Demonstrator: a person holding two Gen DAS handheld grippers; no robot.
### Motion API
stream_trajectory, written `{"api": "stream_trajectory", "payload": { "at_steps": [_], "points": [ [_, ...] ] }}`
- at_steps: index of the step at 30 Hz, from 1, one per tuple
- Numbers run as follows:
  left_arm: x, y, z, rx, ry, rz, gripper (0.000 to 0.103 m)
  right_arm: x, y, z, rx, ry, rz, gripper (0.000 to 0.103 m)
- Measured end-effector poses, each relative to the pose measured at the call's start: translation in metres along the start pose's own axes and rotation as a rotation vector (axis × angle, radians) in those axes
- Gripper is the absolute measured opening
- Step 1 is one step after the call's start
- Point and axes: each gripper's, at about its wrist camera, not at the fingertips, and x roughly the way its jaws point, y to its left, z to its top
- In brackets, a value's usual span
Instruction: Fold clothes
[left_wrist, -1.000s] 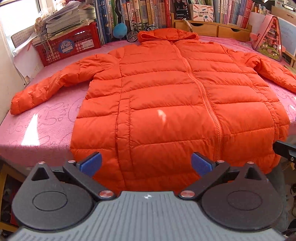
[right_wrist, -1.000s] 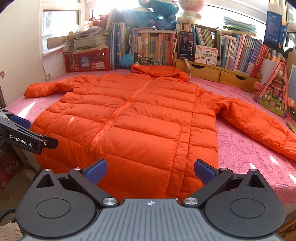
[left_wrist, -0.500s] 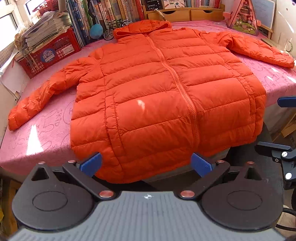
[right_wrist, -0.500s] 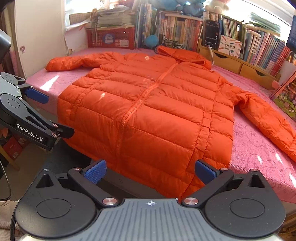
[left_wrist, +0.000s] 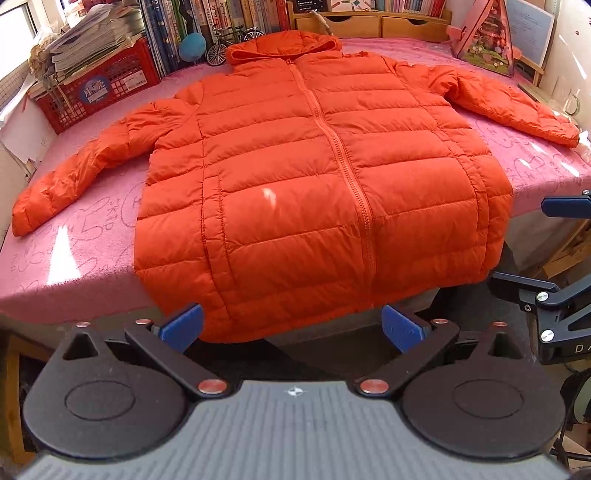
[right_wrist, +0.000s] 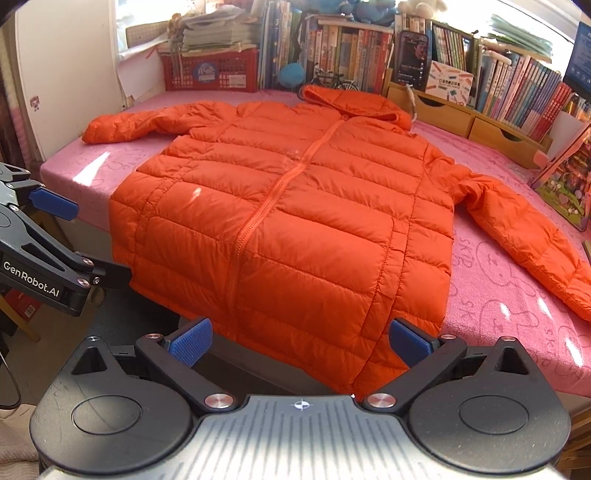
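The orange jacket (left_wrist: 317, 184) lies flat, zipped, on the pink bed (left_wrist: 74, 258), hem overhanging the near edge. Both left tongs (left_wrist: 291, 328) and right tongs (right_wrist: 301, 341) are spread apart, empty. Grip each sleeve near its cuff and fold inward across the chest.

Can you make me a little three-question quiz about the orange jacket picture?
1. True or false: the orange jacket lies zipped up, with both sleeves spread out.
2. What hangs over the near edge of the pink cover? A) the hood B) the hem C) a sleeve
3. Fill in: the left hand-held gripper and the right hand-held gripper are both ____, holding nothing.

Key: 1 true; 2 B; 3 open
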Motion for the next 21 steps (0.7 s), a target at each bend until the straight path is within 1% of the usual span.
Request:
{"api": "stream_trajectory", "payload": {
  "at_steps": [6,13,21],
  "points": [
    [0.0042,0.0031,-0.0017,-0.019,0.003,0.02,0.103,0.0028,0.0031,-0.0008,-0.011,0.007,-0.007,0.103],
    [0.0059,0.0049,-0.0009,-0.026,0.002,0.021,0.103,0.0028,0.005,0.0021,-0.02,-0.002,-0.016,0.103],
    [0.0097,0.0085,-0.0007,-0.03,0.0,0.024,0.103,0.0101,0.0055,0.0054,-0.019,0.01,-0.02,0.103]
  ]
}}
